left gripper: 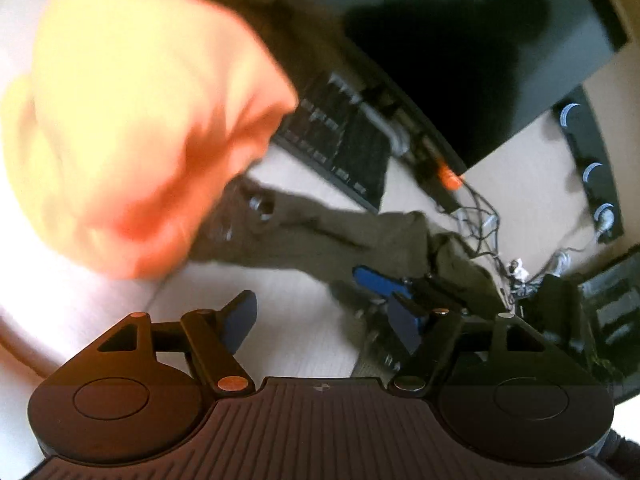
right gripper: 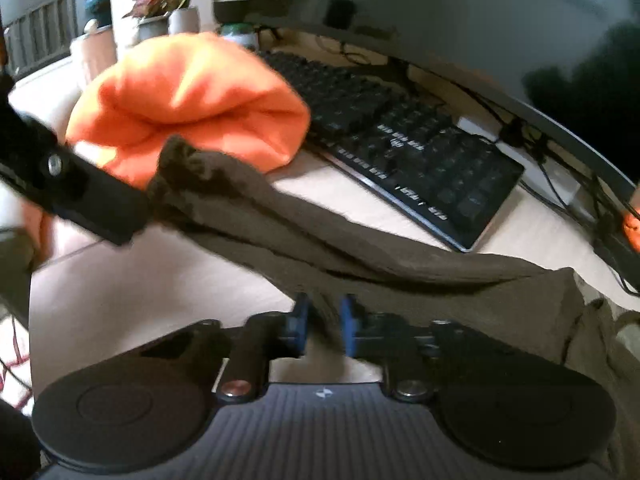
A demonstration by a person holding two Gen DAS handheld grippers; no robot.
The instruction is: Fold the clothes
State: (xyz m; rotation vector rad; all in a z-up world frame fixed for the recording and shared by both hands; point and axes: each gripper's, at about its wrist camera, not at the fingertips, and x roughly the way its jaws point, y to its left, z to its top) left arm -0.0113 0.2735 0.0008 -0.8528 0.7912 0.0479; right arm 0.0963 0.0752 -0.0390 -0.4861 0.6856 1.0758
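1. Right gripper (right gripper: 323, 330), low centre of its frame, pinches an olive garment (right gripper: 400, 272) between nearly closed pads.
2. Left gripper (left gripper: 324, 320) stands wide apart, holding nothing, over bare desk (left gripper: 280, 292).
3. Olive cloth stretches to upper left, ending beside an orange garment (right gripper: 192, 100).
4. Keyboard (right gripper: 420, 148) lies beyond, near the desk's far edge.

Olive-brown garment (right gripper: 400, 272) stretched, lifted off desk; bunched orange garment (right gripper: 188, 104) behind it
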